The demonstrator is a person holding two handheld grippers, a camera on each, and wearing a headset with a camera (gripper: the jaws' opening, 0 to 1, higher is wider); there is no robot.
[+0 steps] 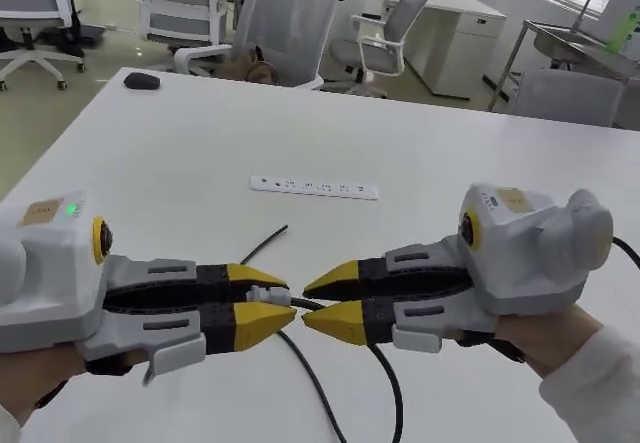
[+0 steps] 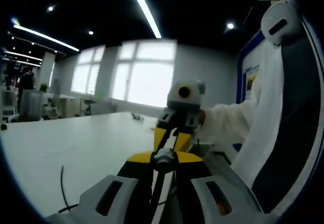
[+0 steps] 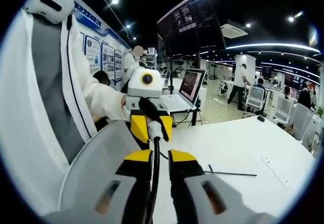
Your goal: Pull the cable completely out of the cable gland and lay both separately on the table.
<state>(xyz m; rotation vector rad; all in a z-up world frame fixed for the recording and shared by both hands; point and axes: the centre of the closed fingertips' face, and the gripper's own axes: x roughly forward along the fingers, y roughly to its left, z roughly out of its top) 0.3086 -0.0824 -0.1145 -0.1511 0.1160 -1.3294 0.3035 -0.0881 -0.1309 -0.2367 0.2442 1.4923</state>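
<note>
My left gripper (image 1: 289, 300) is shut on a small grey cable gland (image 1: 268, 294) just above the white table (image 1: 180, 163). Tip to tip with it, my right gripper (image 1: 306, 305) is shut on the black cable (image 1: 392, 393) right where it leaves the gland. From there the cable drops to the table toward me. Another black stretch (image 1: 264, 242) lies on the table behind the left jaws. In the left gripper view the gland (image 2: 164, 158) sits between my yellow jaws with the right gripper (image 2: 173, 134) facing it. In the right gripper view the cable (image 3: 154, 158) runs between my jaws to the gland (image 3: 154, 130).
A white power strip (image 1: 314, 187) lies mid-table beyond the grippers. A dark mouse (image 1: 141, 81) rests near the far left edge. Office chairs (image 1: 285, 23) stand behind the table's far side. Open tabletop lies to the left and right of the grippers.
</note>
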